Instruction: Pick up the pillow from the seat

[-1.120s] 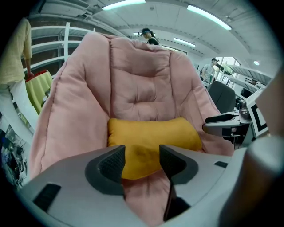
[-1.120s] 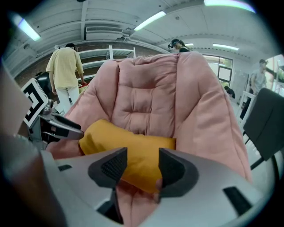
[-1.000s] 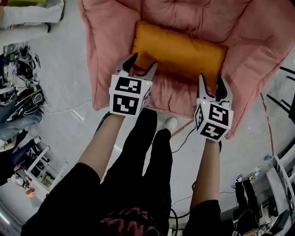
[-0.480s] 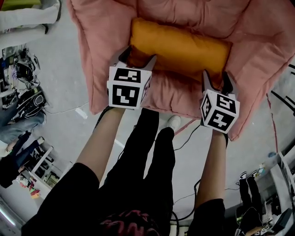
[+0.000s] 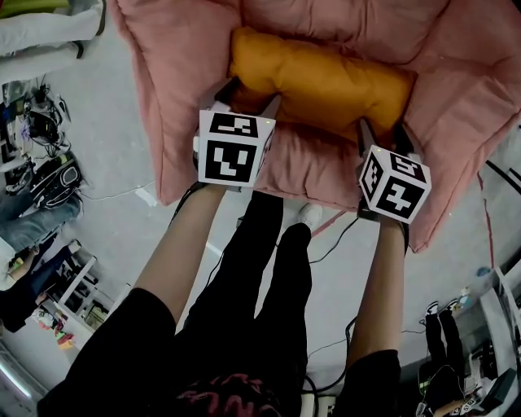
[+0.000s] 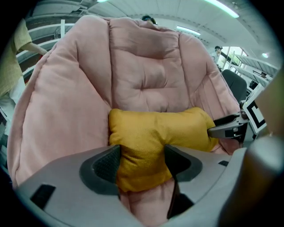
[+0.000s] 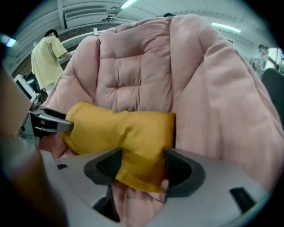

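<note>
Straddling the plump orange fabric pillow on the padded pink armchair seat: left gripper and right gripper at opposite ends, jaws just opened wide, cloth between them.

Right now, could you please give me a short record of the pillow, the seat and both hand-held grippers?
Pillow: orange, lying across the seat
Seat: pink padded chair
Left hand-held gripper: jaws have just been opening, one pillow end between them
Right hand-held gripper: jaws have just been opening, other end between them
Pillow lifted: not yet
</note>
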The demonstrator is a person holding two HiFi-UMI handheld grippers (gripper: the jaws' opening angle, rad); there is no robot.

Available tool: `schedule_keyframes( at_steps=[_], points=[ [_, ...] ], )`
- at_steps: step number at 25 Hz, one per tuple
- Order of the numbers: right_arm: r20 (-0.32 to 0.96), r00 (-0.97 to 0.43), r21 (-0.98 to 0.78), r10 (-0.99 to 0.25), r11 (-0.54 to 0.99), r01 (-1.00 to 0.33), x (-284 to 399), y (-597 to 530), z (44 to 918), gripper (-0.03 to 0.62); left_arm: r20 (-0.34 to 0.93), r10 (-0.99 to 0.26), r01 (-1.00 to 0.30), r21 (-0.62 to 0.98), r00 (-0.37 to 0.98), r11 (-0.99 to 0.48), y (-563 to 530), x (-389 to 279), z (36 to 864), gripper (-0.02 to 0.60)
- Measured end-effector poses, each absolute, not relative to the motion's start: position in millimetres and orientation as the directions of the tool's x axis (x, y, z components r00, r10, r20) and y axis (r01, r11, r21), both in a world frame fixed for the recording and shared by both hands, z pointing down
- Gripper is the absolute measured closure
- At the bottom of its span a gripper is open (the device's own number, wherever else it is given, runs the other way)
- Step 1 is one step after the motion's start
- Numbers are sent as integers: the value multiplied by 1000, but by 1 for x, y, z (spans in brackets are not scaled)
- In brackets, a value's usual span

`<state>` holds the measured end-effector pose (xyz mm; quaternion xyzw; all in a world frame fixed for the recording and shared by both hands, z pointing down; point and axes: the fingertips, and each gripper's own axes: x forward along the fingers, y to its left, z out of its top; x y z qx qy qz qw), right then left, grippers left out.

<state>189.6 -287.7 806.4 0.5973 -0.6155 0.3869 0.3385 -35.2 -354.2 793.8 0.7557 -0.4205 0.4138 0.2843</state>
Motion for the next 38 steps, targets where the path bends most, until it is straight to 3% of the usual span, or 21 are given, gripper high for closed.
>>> schedule_keyframes(
  at_steps=[21,31,38],
  points=[
    [900,-46,-56,-433,-9,-998,167,-300,844,303,889,-362,-859,66,282,-507,-363,-39,833,314],
    [901,-12,-2,-434,23,-1000,160,-295,837,392,888,-332,-840,101,318,-533,-353,-35,828,404],
    [884,8,16,-468,14,-1000,164,-290,822,413,860,-374,-840,106,346,-532,-347,-33,811,440]
  ],
)
